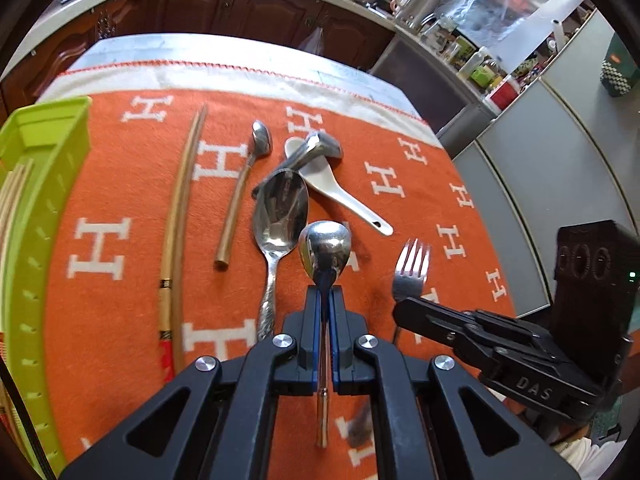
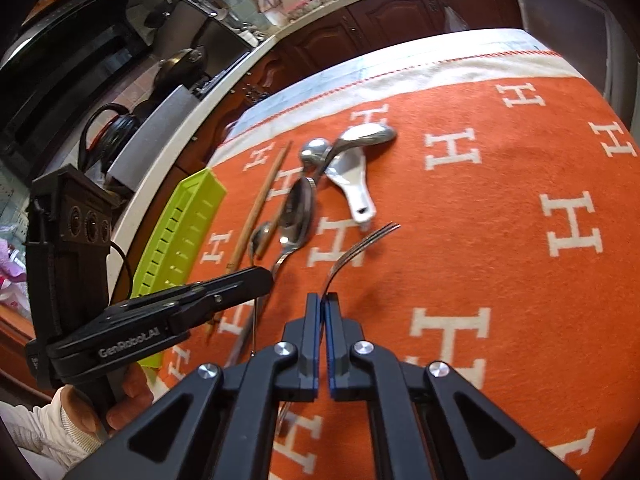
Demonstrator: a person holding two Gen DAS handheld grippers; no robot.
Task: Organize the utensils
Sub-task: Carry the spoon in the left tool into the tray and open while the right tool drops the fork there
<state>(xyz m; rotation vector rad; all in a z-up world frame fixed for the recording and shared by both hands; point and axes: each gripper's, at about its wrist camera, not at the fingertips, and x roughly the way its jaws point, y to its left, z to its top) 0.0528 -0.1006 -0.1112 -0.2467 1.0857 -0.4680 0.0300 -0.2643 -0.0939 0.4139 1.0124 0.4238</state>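
The left claw (image 1: 328,294) pinches the handle of a steel spoon (image 1: 325,250) at the lower centre of its view; the right claw (image 2: 323,302) pinches a fork (image 2: 352,256) by its handle. "GenRobot.AI" shows on the left claw's side, "DAS" on the right's. A green tray (image 1: 48,208) sits at the left edge of an orange cloth (image 1: 120,168) with white "H" letters covering the tabletop (image 1: 224,50). Behind stand dark wooden cabinets (image 1: 224,8).
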